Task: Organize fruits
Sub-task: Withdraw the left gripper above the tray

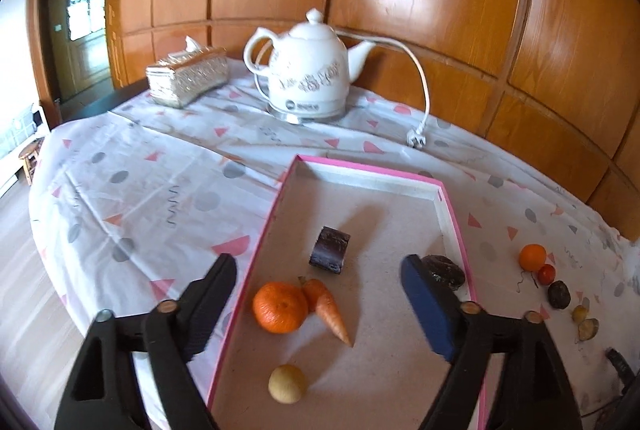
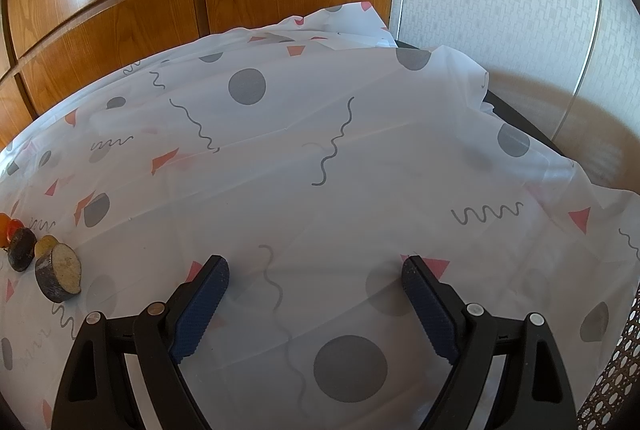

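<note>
A pink-rimmed tray [image 1: 262, 230] lies on the patterned tablecloth. In it are a mandarin [image 1: 280, 306], a carrot [image 1: 330, 308], a small yellow fruit [image 1: 287, 384], a dark purple block [image 1: 330, 249] and a dark lump [image 1: 446, 270] by the right rim. My left gripper [image 1: 320, 264] hangs open above the tray with nothing between its fingers. Right of the tray sit an orange [image 1: 533, 257], a small tomato [image 1: 546, 274], a dark fruit [image 1: 559, 294] and a cut piece [image 1: 588, 330]. My right gripper [image 2: 316, 264] is open over bare cloth, with the cut piece [image 2: 60, 272] and the dark fruit [image 2: 22, 250] far to its left.
A white electric kettle [image 1: 308, 70] with a loose cord and plug [image 1: 416, 140] stands at the back, a silver tissue box [image 1: 186, 76] to its left. Wood panelling runs behind the table. The table's edge drops off at left. A woven chair back [image 2: 616, 382] shows at the right.
</note>
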`<act>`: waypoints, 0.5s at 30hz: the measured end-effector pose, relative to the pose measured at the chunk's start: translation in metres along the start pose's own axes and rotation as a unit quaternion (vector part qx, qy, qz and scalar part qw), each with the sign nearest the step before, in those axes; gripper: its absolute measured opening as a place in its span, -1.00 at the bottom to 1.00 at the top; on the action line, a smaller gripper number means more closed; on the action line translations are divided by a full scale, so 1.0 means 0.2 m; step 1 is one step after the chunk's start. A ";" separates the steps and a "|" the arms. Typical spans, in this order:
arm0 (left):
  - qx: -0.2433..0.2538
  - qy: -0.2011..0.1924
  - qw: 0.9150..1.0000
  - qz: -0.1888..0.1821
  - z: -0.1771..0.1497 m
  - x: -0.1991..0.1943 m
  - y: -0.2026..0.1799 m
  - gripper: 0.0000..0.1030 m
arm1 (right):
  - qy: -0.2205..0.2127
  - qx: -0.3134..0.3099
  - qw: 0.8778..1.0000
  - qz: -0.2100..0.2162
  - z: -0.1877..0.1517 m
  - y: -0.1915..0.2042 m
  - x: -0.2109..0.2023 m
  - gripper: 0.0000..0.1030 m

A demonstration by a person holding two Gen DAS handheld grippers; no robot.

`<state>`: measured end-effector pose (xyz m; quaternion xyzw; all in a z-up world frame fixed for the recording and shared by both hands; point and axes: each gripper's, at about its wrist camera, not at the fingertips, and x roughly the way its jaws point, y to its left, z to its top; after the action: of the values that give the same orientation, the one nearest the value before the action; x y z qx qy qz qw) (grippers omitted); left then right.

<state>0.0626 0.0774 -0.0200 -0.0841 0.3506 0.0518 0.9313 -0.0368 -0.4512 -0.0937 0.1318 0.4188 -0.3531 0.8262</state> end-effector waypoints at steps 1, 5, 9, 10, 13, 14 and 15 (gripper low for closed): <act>-0.001 -0.007 1.000 0.003 -0.01 -0.02 0.00 0.82 | 0.000 0.000 1.000 0.000 0.00 0.00 0.00 0.75; -0.004 -0.024 1.000 0.008 -0.02 -0.08 0.01 0.98 | 0.001 -0.001 1.000 0.000 0.00 0.00 0.00 0.75; -0.010 -0.035 0.999 0.004 -0.04 -0.13 0.03 0.99 | 0.002 -0.002 1.000 -0.001 0.00 0.00 0.00 0.75; -0.011 -0.037 0.999 0.006 -0.04 -0.13 0.03 0.99 | 0.002 -0.003 1.000 -0.002 0.00 0.01 0.00 0.75; -0.008 -0.041 0.999 0.010 -0.06 -0.15 0.03 0.99 | 0.002 -0.004 1.000 -0.002 0.00 0.01 0.00 0.75; -0.005 -0.040 0.999 0.009 -0.06 -0.15 0.02 0.99 | 0.002 -0.003 1.000 -0.001 0.00 0.01 0.00 0.75; -0.003 -0.039 0.999 0.009 -0.07 -0.15 0.02 0.99 | 0.002 -0.003 1.000 -0.001 0.00 0.01 0.01 0.75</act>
<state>0.0311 0.0783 -0.0105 -0.0821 0.3143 0.0643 0.9436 -0.0351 -0.4511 -0.0945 0.1293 0.4216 -0.3527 0.8253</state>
